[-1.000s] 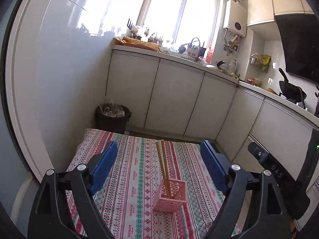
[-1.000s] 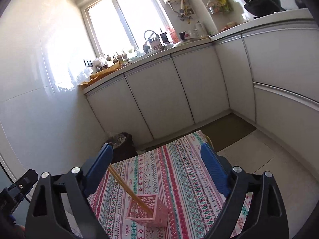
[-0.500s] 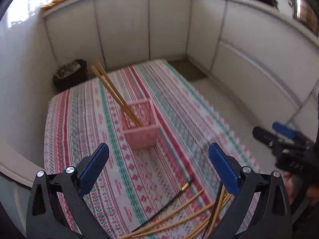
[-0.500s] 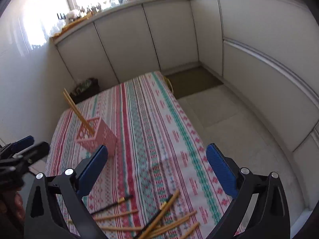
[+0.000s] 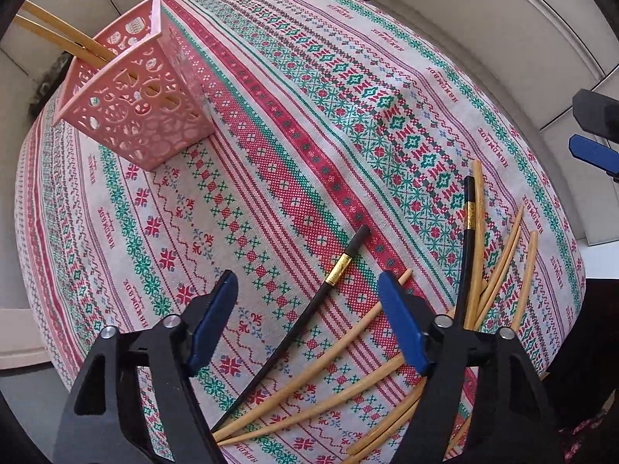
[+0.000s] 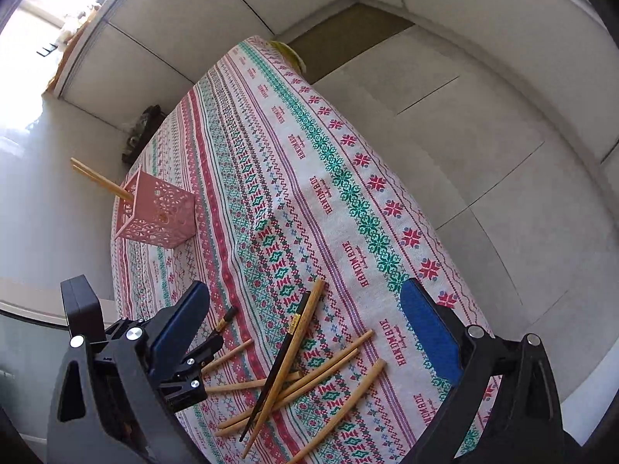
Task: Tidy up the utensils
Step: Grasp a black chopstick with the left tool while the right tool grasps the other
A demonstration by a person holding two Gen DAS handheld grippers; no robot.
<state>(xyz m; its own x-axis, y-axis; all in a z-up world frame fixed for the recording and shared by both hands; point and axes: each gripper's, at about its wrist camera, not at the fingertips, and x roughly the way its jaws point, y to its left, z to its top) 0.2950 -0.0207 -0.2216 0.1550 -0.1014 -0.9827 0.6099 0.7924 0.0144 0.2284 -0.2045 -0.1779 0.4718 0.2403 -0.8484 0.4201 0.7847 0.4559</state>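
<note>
A pink lattice basket [image 5: 139, 96] stands on the patterned tablecloth [image 5: 309, 96], with two wooden chopsticks [image 5: 58, 38] leaning out of it. Several loose wooden chopsticks [image 6: 329, 363] and a black one [image 6: 278, 363] lie crossed in a pile near the table's front. My left gripper [image 5: 309, 309] points down over another black chopstick with a gold band [image 5: 336, 266]. Its jaws are closing, the chopstick lies between them, and the pads do not touch it. My right gripper [image 6: 305, 328] hangs open above the pile, holding nothing. The basket [image 6: 154, 208] sits far left of it.
White cabinets [image 6: 193, 38] run behind and to the right of the table. A dark bin [image 6: 141, 135] stands on the floor past the far left corner. A yellowish object [image 6: 290, 54] shows at the table's far end. Tiled floor [image 6: 464, 135] lies along the right edge.
Both grippers have tipped down from facing the kitchen to facing the tabletop and dropped closer to the loose chopsticks. The left jaws stand narrower than half a second ago.
</note>
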